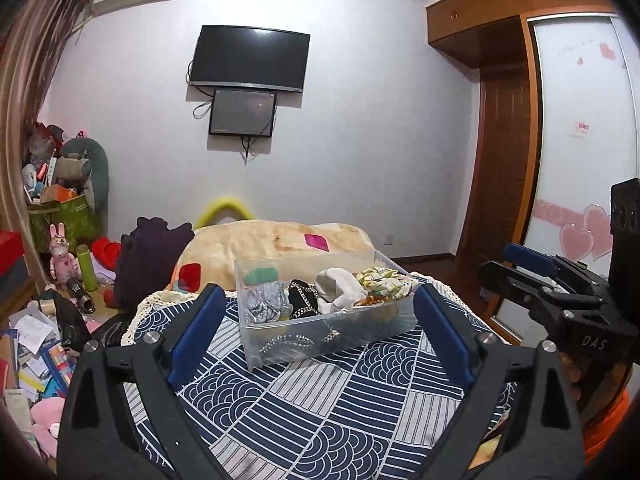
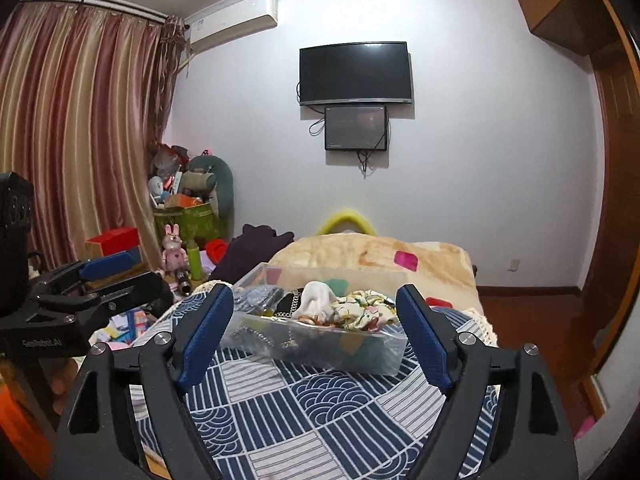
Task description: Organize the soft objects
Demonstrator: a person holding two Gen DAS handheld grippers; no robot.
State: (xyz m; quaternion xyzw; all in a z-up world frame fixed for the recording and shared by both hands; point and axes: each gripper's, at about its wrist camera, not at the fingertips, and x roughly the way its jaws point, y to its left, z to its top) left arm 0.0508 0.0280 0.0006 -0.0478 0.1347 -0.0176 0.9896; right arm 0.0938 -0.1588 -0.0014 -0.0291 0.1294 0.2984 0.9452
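A clear plastic bin (image 1: 332,330) (image 2: 360,354) stands on a blue and white patterned cloth (image 1: 320,400) (image 2: 320,408). In it lie a grey sparkly fabric (image 1: 264,304), a black item with a chain (image 1: 304,300), a white soft piece (image 1: 338,288) (image 2: 316,298) and a floral scrunchie (image 1: 382,280) (image 2: 364,306). My left gripper (image 1: 320,328) is open and empty, just short of the bin. My right gripper (image 2: 316,328) is open and empty, also facing the bin. Each gripper shows at the edge of the other's view.
A beige blanket (image 1: 280,240) (image 2: 380,252) and a dark purple garment (image 1: 152,256) (image 2: 256,244) lie behind the bin. Toys, boxes and papers (image 1: 48,320) clutter the floor at left. A wardrobe (image 1: 580,140) stands at right.
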